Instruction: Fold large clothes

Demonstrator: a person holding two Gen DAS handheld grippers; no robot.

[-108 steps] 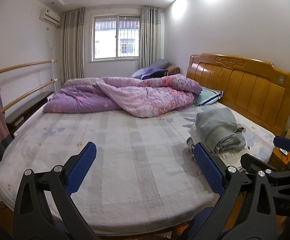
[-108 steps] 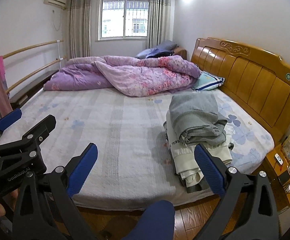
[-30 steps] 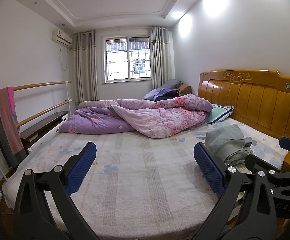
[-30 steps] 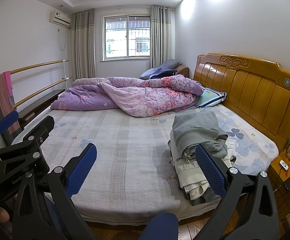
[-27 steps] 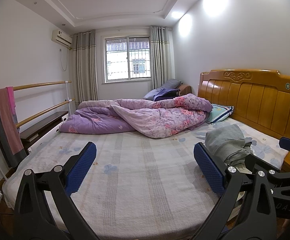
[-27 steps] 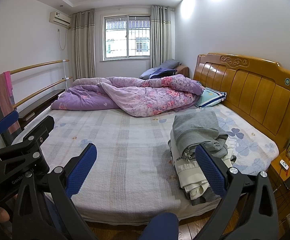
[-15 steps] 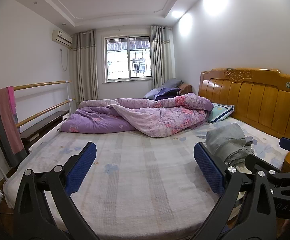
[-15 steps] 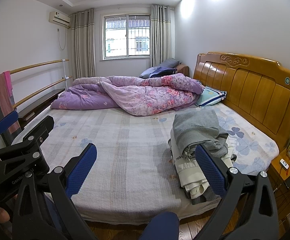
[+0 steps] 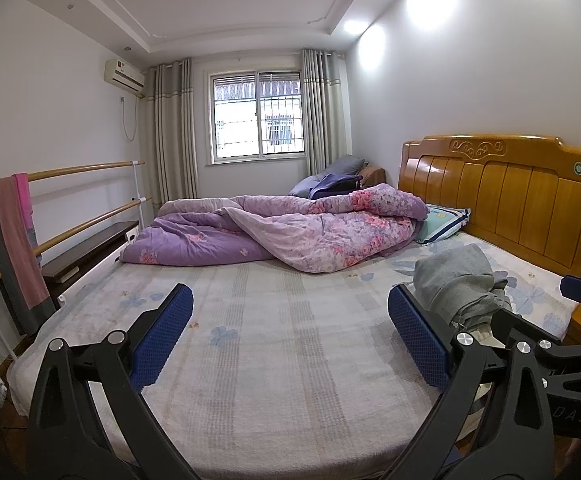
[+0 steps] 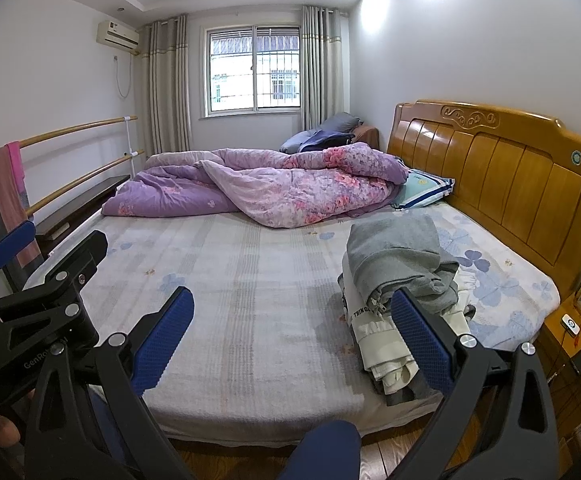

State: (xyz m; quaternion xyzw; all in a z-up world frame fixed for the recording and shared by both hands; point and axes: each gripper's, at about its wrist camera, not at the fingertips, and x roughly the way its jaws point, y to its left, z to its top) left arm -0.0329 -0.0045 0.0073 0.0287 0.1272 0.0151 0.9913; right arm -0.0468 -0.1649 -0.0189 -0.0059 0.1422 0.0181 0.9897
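I am holding my left claw (image 9: 290, 330) above the near edge of the bed (image 9: 274, 364), its two blue pads spread wide with nothing between them. My right claw (image 10: 292, 330) is gaping just as wide and empty, hovering over the foot of the bed beside the left one; from its camera I am seeing the left claw's black frame at the left edge.

The clothes (image 10: 398, 280) are sitting in a folded stack on the right part of the mattress, near its front edge. A grey garment (image 10: 394, 252) is lying on top, with a cream piece bearing dark lettering under it and something darker at the bottom. From the right wrist view my right pad is overlapping the stack's near corner, but I cannot tell whether it is touching. From the left wrist view the grey top (image 9: 458, 284) is showing just behind my right pad.

A purple quilt (image 10: 262, 184) is lying bunched across the far side of the bed, well apart from the stack, with a pillow (image 10: 422, 188) beside it against the wooden headboard (image 10: 498, 172). A towel (image 9: 14, 240) is hanging over a rail on the left.
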